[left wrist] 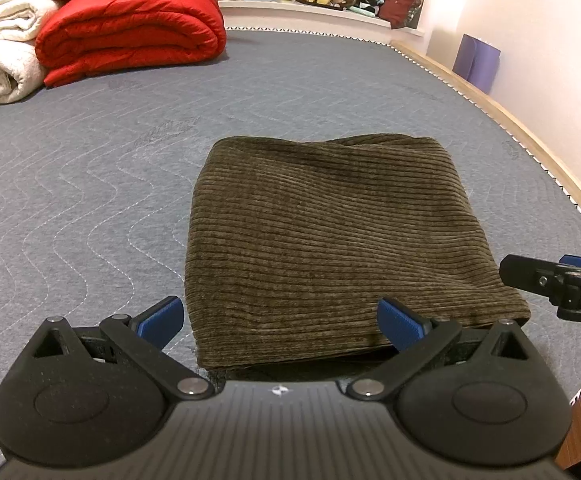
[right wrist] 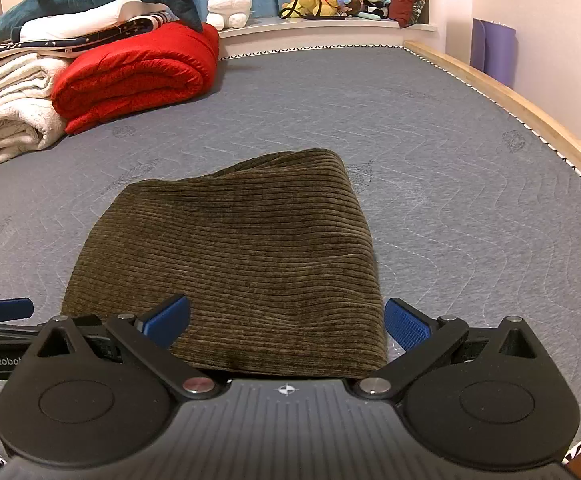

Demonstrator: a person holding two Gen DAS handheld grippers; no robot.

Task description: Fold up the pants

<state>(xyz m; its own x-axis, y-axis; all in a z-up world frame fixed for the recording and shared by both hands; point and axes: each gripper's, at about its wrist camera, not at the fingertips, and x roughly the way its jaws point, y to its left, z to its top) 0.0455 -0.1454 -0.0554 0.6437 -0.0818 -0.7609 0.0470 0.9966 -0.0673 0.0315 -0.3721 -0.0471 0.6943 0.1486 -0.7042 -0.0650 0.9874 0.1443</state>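
Both grippers, left (left wrist: 280, 322) and right (right wrist: 286, 322), sit level at the bottom of their frames, jaws spread and empty, facing the near edge of the folded pants (left wrist: 330, 240) lying mid-frame on the bed (left wrist: 90, 160).

Matte black on both the left gripper (left wrist: 280, 322) and the right gripper (right wrist: 286, 322), with ribbed grey housing, round side discs and triangular cut-outs. Blue ridged pads on the fingers (left wrist: 400, 322), silver screws at the linkage pivots, a small compass-like emblem at centre. White "GenRobo" lettering along the left one's side.
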